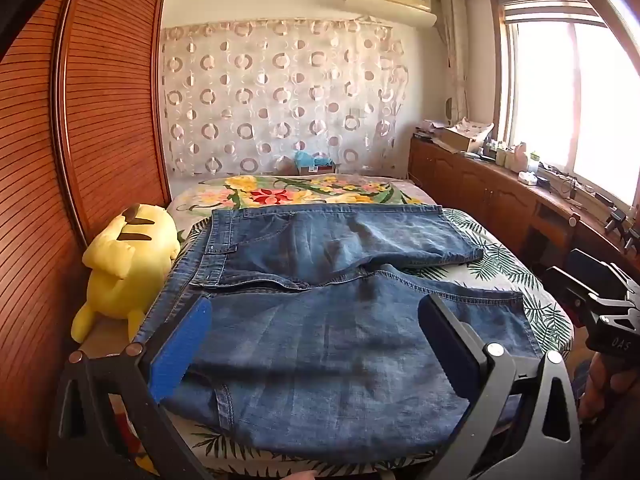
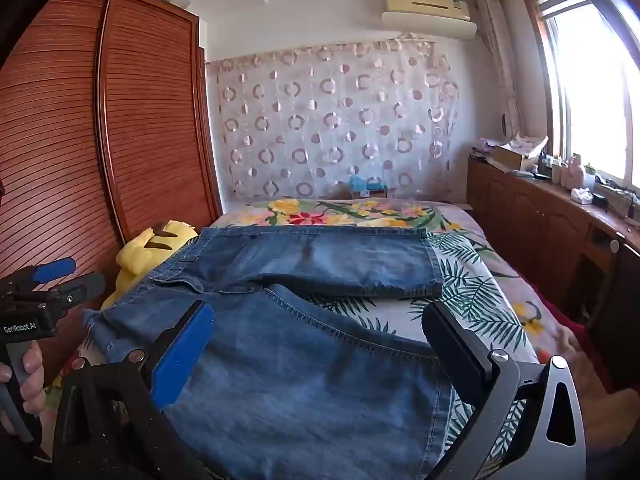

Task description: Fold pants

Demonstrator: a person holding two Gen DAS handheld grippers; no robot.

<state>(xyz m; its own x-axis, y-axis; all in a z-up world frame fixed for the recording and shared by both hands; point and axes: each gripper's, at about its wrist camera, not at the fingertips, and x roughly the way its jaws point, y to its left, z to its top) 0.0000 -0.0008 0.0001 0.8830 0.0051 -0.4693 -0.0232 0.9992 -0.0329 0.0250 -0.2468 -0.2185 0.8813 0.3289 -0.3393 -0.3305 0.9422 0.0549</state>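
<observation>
Left wrist view: blue denim pants (image 1: pixel 320 300) lie flat across the middle of the frame on a leaf-print bed cover (image 1: pixel 520 272).
Pants shape: two short legs spread apart, waistband at left, stitched hems at right.
Left gripper (image 1: pixel 316 344): fingers spread wide above the near leg, holding nothing.
Right gripper (image 2: pixel 320 356): spread wide over the near leg's hem, empty.
Plush toy (image 1: pixel 124 264): yellow, soft, left of the pants.
Wardrobe (image 1: pixel 92 120): ribbed brown wood, left frame edge.
Containers: cardboard box (image 1: pixel 460 138) on the wooden cabinet, contents unclear.
</observation>
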